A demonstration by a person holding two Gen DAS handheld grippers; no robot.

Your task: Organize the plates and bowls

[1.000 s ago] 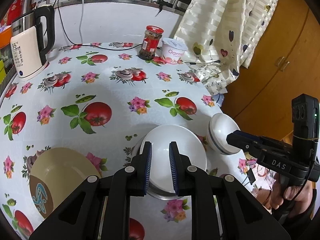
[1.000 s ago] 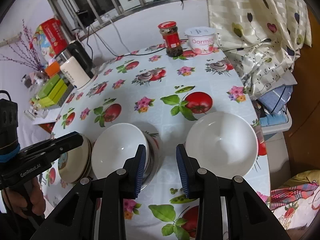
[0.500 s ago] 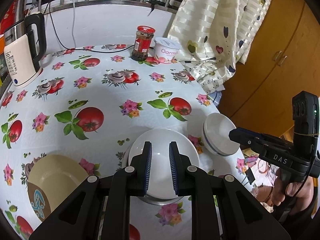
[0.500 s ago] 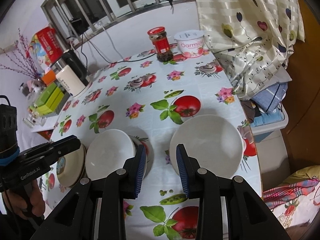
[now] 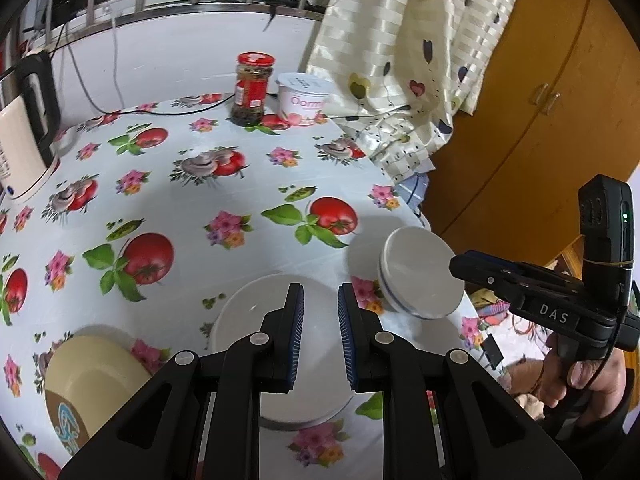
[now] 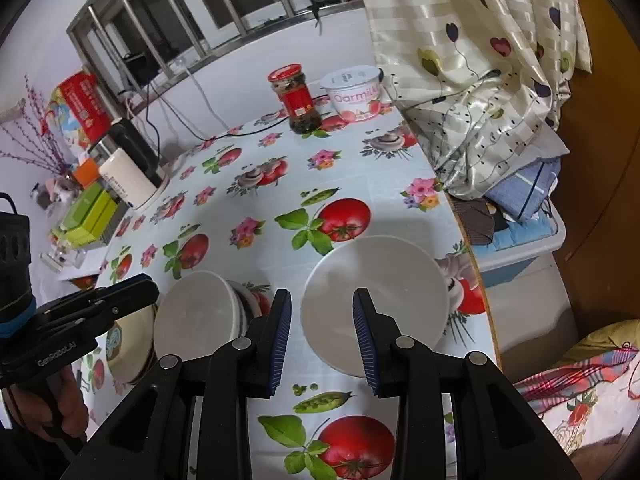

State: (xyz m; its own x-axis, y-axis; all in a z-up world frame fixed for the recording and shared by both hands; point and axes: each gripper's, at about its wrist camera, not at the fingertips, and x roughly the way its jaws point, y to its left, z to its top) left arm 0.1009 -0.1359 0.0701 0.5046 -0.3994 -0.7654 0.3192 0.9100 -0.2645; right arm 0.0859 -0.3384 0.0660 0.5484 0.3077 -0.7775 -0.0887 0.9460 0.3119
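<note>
A white bowl (image 5: 256,320) sits on a plate on the tomato-print tablecloth; it also shows in the right wrist view (image 6: 192,312). My left gripper (image 5: 320,300) is open and empty above it. A second white bowl with a blue stripe (image 5: 416,276) stands near the table's right edge, and it fills the right wrist view (image 6: 372,300). My right gripper (image 6: 322,308) is open and empty over its near left rim. A beige bowl with a blue mark (image 5: 84,376) lies at the left; the right wrist view shows it too (image 6: 128,344).
At the back stand a red-lidded jar (image 5: 252,88), a yogurt tub (image 5: 304,98) and a kettle (image 5: 24,140). A curtain (image 5: 400,60) hangs at the right. Green boxes (image 6: 88,216) lie at the table's left. A blue bin (image 6: 524,240) stands beyond the right edge.
Both grippers have pulled back and up from the bowls. The right gripper's jaws have opened wider. The bowls have not moved.
</note>
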